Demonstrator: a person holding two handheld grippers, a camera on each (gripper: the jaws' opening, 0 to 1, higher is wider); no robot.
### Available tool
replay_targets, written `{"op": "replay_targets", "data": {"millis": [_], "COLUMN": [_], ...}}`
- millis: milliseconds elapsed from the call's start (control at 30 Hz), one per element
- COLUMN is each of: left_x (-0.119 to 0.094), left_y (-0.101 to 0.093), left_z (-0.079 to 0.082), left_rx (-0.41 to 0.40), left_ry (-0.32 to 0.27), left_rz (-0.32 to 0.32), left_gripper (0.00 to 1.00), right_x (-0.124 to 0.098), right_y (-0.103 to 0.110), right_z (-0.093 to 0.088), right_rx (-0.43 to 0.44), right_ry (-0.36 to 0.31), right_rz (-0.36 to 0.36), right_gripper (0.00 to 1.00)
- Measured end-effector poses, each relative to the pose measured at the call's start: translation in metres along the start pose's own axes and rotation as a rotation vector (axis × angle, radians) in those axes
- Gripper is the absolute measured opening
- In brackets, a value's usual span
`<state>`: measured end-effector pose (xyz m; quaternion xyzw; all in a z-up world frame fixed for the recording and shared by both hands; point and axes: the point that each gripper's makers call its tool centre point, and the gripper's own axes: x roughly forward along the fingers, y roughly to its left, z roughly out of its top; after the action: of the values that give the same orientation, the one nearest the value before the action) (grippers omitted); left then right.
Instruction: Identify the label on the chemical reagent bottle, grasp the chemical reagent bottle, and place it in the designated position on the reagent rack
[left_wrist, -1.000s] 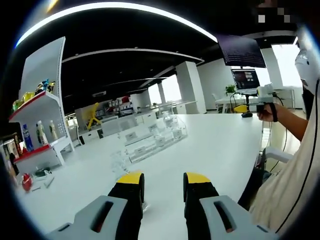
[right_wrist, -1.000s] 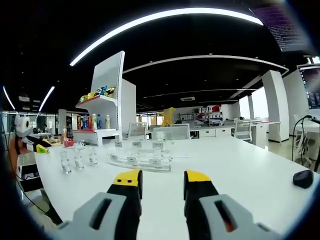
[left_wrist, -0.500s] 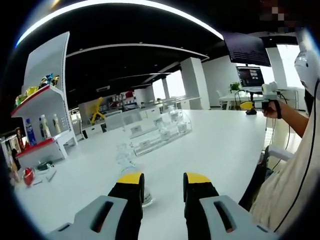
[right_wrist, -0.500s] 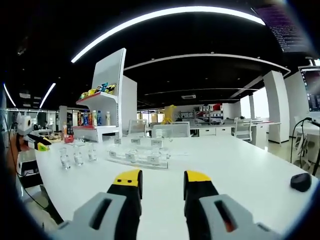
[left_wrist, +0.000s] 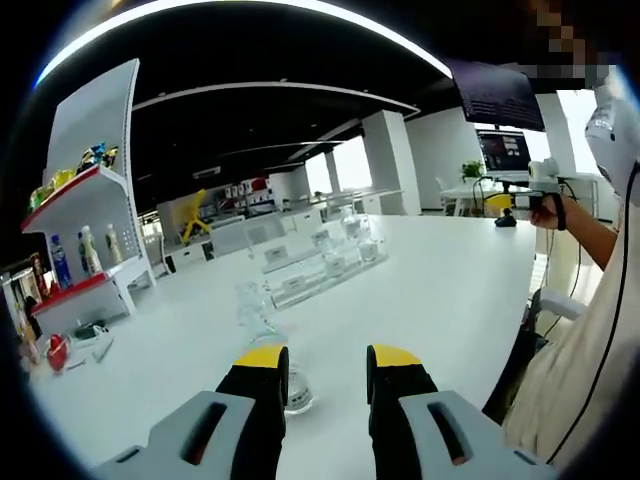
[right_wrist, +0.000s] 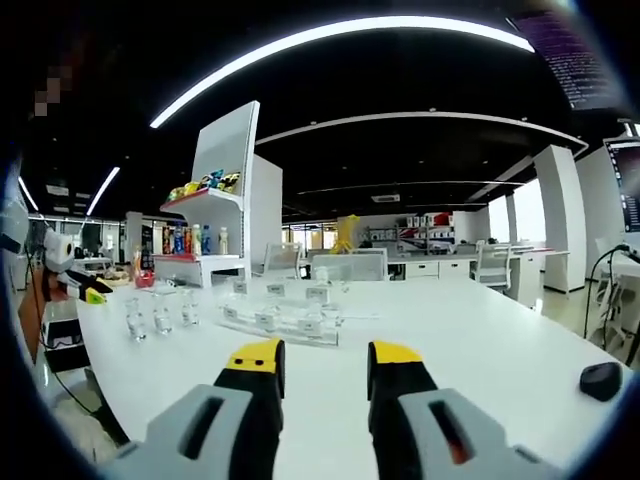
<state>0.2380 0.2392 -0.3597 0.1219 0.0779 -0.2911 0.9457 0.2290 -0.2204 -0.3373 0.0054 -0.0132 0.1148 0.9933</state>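
three bottles (right_wrist: 158, 318), one rack (right_wrist: 280, 321) – apart

- three small clear reagent bottles (right_wrist: 158, 316) stand upright in a row on the white bench, left of the rack
- clear acrylic reagent rack (right_wrist: 282, 318) sits mid-bench, little white labels on its front, a couple of bottles already in it

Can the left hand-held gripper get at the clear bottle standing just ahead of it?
Probably yes. The left hand-held gripper is open, and the clear bottle stands on the white table just beyond its left jaw, nothing between them. It sits left of the gap, so a small leftward shift seems needed.
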Motion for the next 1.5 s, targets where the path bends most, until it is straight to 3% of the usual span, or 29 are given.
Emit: {"op": "replay_targets", "data": {"millis": [200, 367, 533, 700, 933, 1200, 1500], "left_x": [0.002, -0.001, -0.001, -0.005, -0.011, -0.007, 0.009], "left_y": [0.006, 0.008, 0.009, 0.010, 0.017, 0.023, 0.019], "left_z": [-0.007, -0.004, -0.009, -0.011, -0.008, -0.008, 0.001], "left_rx": [0.008, -0.002, 0.008, -0.011, -0.003, -0.010, -0.013], "left_ry": [0.010, 0.002, -0.001, -0.007, -0.009, -0.009, -0.026], "left_rz": [0.006, 0.014, 0.030, 0.046, 0.071, 0.072, 0.059], "left_gripper": [0.31, 0.31, 0.31, 0.31, 0.31, 0.31, 0.31], "right_x": [-0.001, -0.003, -0.002, -0.002, -0.001, -0.011, -0.014], "right_y": [-0.008, -0.003, -0.002, 0.010, 0.018, 0.042, 0.049], "right_z": [-0.008, -0.002, -0.004, 0.001, 0.002, -0.001, -0.012], "right_rx": [-0.019, -0.025, -0.054, -0.084, -0.152, -0.190, -0.193], "right_ry": [0.021, -0.002, 0.019, 0.013, 0.027, 0.034, 0.062], "right_rz": [0.012, 0.055, 0.073, 0.137, 0.161, 0.281, 0.309], "right_gripper": [0.33, 0.33, 0.33, 0.33, 0.33, 0.34, 0.35]}}
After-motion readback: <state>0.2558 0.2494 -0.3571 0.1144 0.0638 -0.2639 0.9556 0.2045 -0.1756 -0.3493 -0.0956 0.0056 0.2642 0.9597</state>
